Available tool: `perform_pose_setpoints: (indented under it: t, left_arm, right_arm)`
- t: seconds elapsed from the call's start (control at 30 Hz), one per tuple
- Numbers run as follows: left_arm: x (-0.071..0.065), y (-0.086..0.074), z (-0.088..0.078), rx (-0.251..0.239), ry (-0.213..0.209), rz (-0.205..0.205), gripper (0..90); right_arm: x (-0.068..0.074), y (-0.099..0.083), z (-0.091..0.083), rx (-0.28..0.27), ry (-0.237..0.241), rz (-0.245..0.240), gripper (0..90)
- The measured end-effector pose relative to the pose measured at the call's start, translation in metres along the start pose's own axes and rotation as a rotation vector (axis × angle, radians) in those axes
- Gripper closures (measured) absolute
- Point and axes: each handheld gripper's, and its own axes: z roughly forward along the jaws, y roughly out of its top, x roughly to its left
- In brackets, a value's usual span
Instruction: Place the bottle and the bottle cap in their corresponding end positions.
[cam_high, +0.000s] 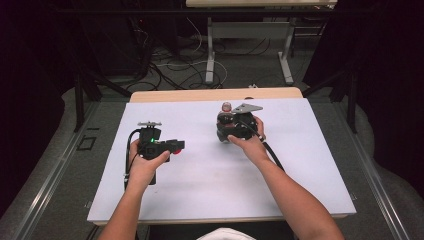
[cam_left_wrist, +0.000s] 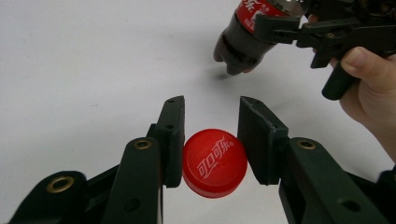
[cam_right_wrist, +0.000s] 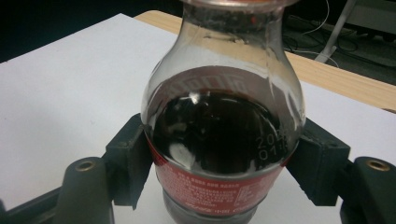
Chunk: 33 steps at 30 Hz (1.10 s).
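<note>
Forearms come in from six o'clock in the high view, where the left gripper (cam_high: 172, 147) hovers over the white table (cam_high: 200, 185) at about eight o'clock of centre and the right gripper (cam_high: 231, 125) clasps a cola bottle (cam_high: 226, 116) near one o'clock. Looking along the left gripper's own jaws, both pads pinch a red cap (cam_left_wrist: 214, 163), with the bottle's base off the table at one o'clock. Along the right gripper's jaws, both pads press the bottle's label band at centre.
</note>
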Motion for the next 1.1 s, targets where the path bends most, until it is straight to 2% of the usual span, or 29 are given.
perform_pose_setpoints:
  t: [0.2, 0.37, 0.4, 0.43, 0.6, 0.8, 0.87, 0.93, 0.97, 1.03, 1.1]
  left_arm:
    - [0.001, -0.001, 0.000, 0.001, -0.002, -0.003, 62.7]
    - [0.001, -0.001, -0.001, 0.006, -0.004, 0.000, 62.7]
    - [0.001, -0.001, -0.001, 0.003, -0.002, 0.000, 62.7]
    - [0.001, -0.001, 0.000, 0.003, -0.003, -0.002, 62.7]
    - [0.001, -0.002, 0.001, -0.006, 0.002, -0.008, 62.7]
    - [0.001, -0.001, 0.001, 0.010, 0.002, -0.003, 62.7]
    - [0.001, -0.002, 0.002, 0.001, 0.004, -0.006, 62.7]
    - [0.001, -0.002, 0.002, -0.001, 0.005, -0.007, 62.7]
    - [0.001, -0.002, 0.002, 0.000, 0.002, -0.003, 62.7]
    - [0.001, -0.002, 0.002, 0.010, 0.003, -0.006, 62.7]
    - [0.001, -0.002, 0.002, 0.015, 0.003, 0.002, 62.7]
  right_arm:
    - [0.007, -0.002, 0.012, -0.015, 0.000, -0.015, 29.8]
    - [0.012, -0.006, 0.018, -0.008, -0.001, -0.028, 29.7]
    - [0.012, -0.007, 0.019, 0.008, -0.006, -0.031, 29.7]
    - [0.013, -0.008, 0.021, -0.002, -0.002, -0.022, 29.7]
    - [0.014, -0.012, 0.023, 0.010, -0.006, -0.028, 29.6]
    - [0.016, -0.017, 0.027, 0.023, -0.003, -0.033, 29.3]
    - [0.016, -0.020, 0.026, 0.015, -0.007, -0.044, 29.2]
    - [0.016, -0.022, 0.026, 0.005, -0.009, -0.036, 29.0]
    - [0.016, -0.022, 0.024, 0.017, -0.002, -0.041, 28.9]
    - [0.016, -0.024, 0.025, -0.004, -0.002, -0.028, 28.7]
    - [0.016, -0.024, 0.024, -0.001, -0.001, -0.030, 28.6]
